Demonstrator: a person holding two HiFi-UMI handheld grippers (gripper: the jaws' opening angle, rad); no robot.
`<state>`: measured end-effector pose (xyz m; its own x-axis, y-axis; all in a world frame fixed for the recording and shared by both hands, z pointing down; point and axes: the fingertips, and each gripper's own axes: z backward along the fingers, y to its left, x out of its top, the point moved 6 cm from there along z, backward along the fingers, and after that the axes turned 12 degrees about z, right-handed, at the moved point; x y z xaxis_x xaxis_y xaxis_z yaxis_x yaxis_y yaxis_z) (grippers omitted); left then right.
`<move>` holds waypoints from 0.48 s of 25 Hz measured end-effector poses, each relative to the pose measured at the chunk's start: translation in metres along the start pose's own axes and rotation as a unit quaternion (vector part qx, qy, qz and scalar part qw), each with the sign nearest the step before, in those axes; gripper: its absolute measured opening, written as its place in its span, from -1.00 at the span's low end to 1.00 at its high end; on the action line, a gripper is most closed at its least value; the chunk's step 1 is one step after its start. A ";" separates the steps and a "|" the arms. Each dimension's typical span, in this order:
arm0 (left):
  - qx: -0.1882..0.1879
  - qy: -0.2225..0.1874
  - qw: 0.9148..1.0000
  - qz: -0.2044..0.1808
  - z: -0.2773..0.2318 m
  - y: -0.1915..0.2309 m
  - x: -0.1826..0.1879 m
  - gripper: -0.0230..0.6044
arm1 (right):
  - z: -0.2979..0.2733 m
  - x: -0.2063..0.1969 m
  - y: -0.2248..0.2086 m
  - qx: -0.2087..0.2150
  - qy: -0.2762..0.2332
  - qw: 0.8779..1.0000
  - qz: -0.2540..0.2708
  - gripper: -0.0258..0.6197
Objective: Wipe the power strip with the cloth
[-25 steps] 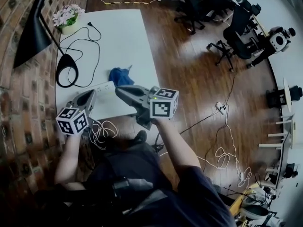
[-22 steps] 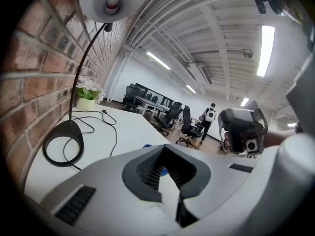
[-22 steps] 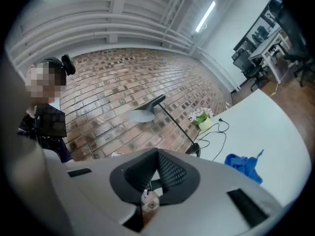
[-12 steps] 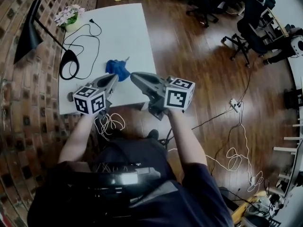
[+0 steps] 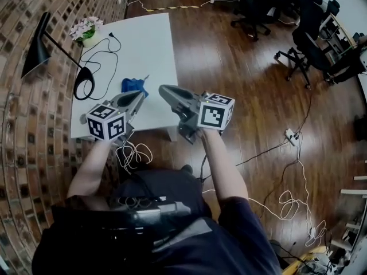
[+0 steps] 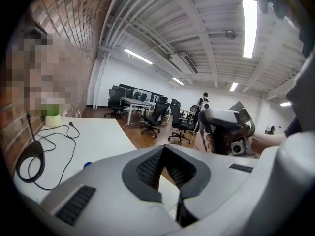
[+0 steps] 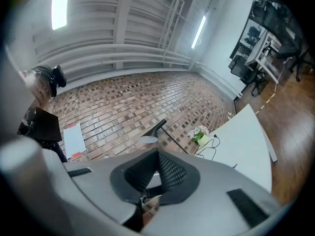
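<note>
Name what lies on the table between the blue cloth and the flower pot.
In the head view, a black cable loops over the white table between the blue cloth and the flower pot; the rest is bare tabletop.

Blue cloth [image 5: 133, 86], white table [image 5: 150, 49].
</note>
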<state>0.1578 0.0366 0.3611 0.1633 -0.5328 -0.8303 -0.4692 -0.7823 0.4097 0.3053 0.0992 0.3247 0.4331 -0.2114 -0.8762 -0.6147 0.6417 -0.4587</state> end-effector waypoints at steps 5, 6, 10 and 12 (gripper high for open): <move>0.015 -0.006 1.000 -0.011 -0.007 -0.024 0.000 -0.94 | 0.018 0.006 0.003 0.026 0.001 1.000 0.004 -0.99; 0.019 -0.006 1.000 -0.011 -0.008 -0.029 -0.002 -0.94 | 0.024 0.006 0.003 0.030 0.002 1.000 0.000 -0.99; 0.034 0.000 0.999 -0.008 -0.014 -0.045 -0.012 -0.94 | 0.045 0.005 -0.003 0.043 0.004 0.999 -0.016 -0.99; 0.041 0.005 0.999 -0.005 -0.017 -0.051 -0.017 -0.94 | 0.053 0.004 -0.007 0.047 0.002 0.999 -0.028 -0.99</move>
<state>0.1935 0.0802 0.3605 0.1765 -0.5283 -0.8305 -0.5369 -0.7589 0.3686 0.3466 0.1332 0.3328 0.4630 -0.2518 -0.8498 -0.5253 0.6943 -0.4919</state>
